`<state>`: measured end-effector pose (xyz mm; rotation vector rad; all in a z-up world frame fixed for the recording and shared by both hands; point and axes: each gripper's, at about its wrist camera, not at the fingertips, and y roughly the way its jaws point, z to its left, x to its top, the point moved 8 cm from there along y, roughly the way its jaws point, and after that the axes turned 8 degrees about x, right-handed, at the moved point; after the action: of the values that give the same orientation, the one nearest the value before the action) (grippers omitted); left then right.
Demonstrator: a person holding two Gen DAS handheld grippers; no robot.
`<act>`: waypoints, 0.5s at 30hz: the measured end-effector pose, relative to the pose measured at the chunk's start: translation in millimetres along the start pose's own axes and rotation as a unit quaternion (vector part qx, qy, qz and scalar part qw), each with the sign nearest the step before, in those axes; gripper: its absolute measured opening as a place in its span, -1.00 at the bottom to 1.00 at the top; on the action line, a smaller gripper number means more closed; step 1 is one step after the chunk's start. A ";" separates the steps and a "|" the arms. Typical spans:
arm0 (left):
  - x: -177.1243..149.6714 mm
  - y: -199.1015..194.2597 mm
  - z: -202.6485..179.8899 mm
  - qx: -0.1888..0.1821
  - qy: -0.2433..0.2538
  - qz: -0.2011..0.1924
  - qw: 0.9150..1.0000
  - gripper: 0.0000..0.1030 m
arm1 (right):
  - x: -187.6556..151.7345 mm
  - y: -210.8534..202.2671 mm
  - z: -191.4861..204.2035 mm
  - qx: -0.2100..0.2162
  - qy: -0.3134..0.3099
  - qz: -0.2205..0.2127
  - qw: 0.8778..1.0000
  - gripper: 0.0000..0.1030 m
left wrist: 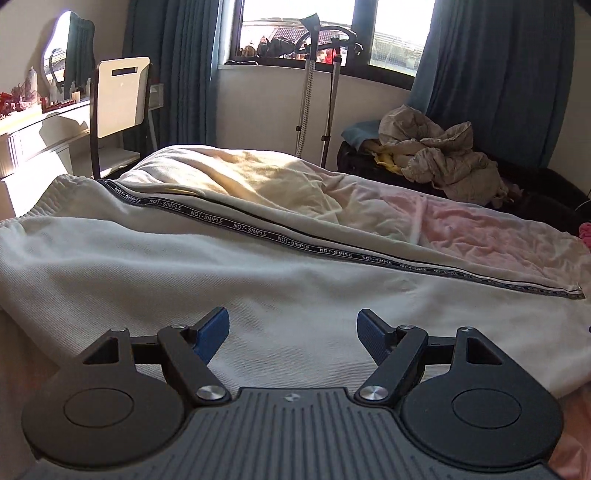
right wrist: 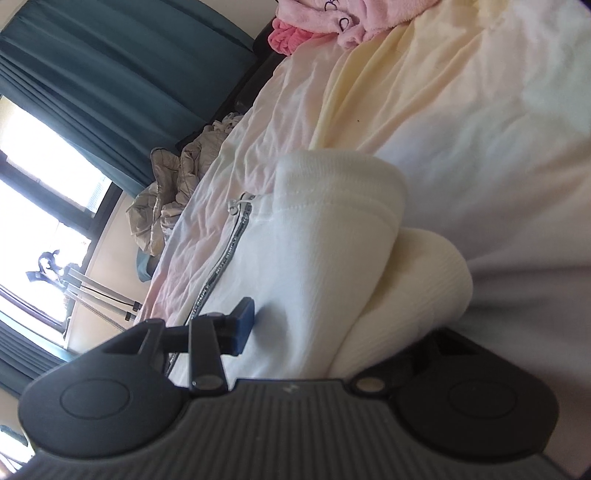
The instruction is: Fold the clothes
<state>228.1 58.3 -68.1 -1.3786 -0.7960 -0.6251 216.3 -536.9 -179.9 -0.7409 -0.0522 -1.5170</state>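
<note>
A white zip-up jacket (left wrist: pixel 177 266) lies flat on the bed, its black "NOT-SIMPLE" zipper tape (left wrist: pixel 295 242) running diagonally. My left gripper (left wrist: pixel 293 334) hovers just above the jacket body, jaws wide open and empty. In the right wrist view the camera is rolled sideways. The jacket's ribbed cuff and hem (right wrist: pixel 373 236) bulge up between the jaws of my right gripper (right wrist: pixel 325 321). Its left finger (right wrist: pixel 244 321) shows and presses on the cloth; the right finger is hidden behind the fabric. The jaws stand wide apart around the cloth.
The bed has a cream and pink sheet (left wrist: pixel 480 236). A pile of beige clothes (left wrist: pixel 439 155) lies on a dark sofa beyond the bed. A chair (left wrist: pixel 118 99) and a dressing table (left wrist: pixel 37 125) stand at the left. Pink fluffy clothes (right wrist: pixel 332 18) lie at the bed's far end.
</note>
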 end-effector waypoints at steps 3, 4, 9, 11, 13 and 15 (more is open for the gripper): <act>-12.9 16.2 -12.4 0.006 0.032 0.021 0.999 0.54 | -0.3 1.0 4.8 -0.014 -0.020 -0.003 1.000 -0.12; -16.4 21.3 -13.8 0.008 0.037 0.027 0.999 0.54 | -0.5 1.7 5.6 -0.017 -0.025 -0.004 1.000 -0.12; -25.0 35.4 -14.3 0.023 0.049 0.043 0.998 0.54 | -0.4 4.5 0.1 -0.012 -0.017 -0.008 1.000 -0.19; -27.1 38.3 -15.1 0.028 0.054 0.046 0.997 0.54 | 0.2 4.3 -0.6 -0.007 -0.013 -0.013 1.000 -0.36; -27.7 39.3 -16.3 0.032 0.062 0.046 0.996 0.55 | 1.4 2.3 0.5 -0.004 -0.013 -0.023 1.000 -0.53; -29.0 41.1 -17.1 0.036 0.065 0.048 0.996 0.55 | 4.0 -1.2 5.9 0.000 -0.019 -0.040 0.999 -0.70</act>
<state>245.3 43.8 -116.3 -1.2895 -0.6386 -0.5994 218.1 -537.5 -172.9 -0.7745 -0.1116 -1.5794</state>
